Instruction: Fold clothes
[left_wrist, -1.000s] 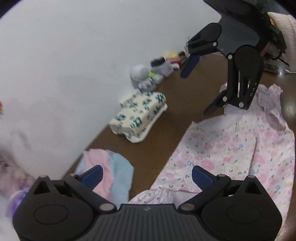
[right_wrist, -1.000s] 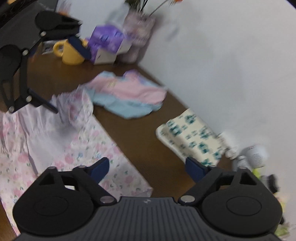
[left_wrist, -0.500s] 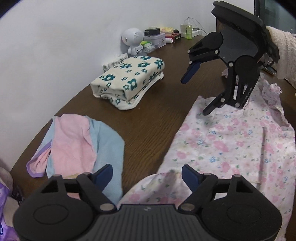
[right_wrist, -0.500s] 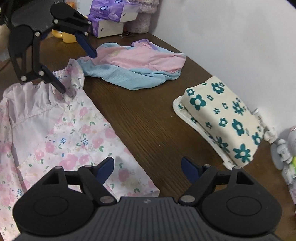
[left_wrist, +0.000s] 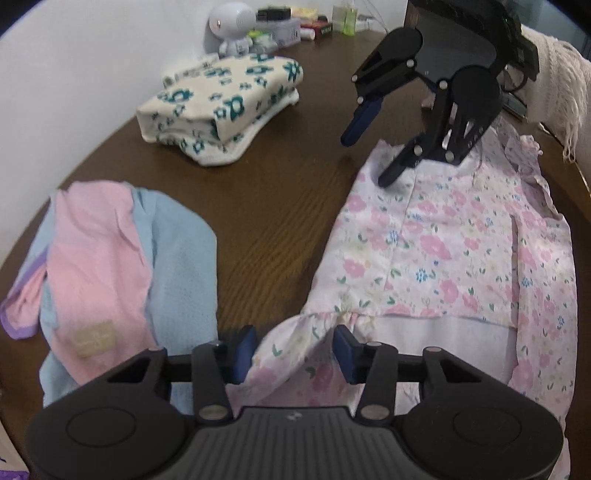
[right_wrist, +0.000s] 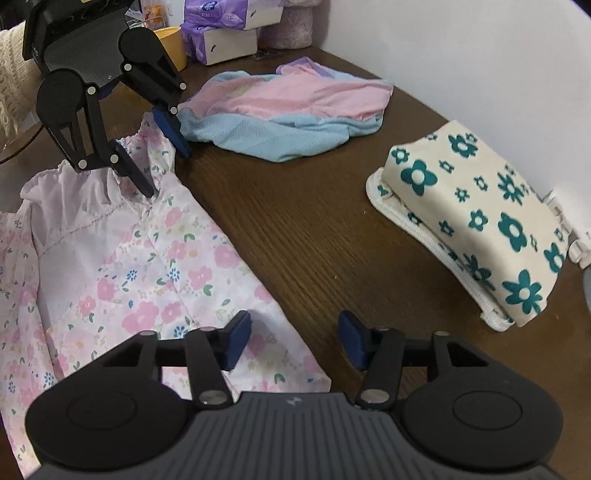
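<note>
Floral dress (left_wrist: 436, 240) flat, both tongs open

Black hand-held gripper (left_wrist: 293, 354), blue pads (left_wrist: 243, 349), cream sleeve (left_wrist: 557, 79).

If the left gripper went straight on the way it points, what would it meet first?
Most likely the ruffled edge of the floral dress, which already lies between the open jaws of the left gripper; depth past that is unclear.

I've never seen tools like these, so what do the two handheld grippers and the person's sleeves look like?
Both the left gripper and the right gripper are matte black plastic with ribbed tops, round discs, silver screws and dark blue finger pads. A cream fuzzy knit sleeve shows behind the right one.
</note>
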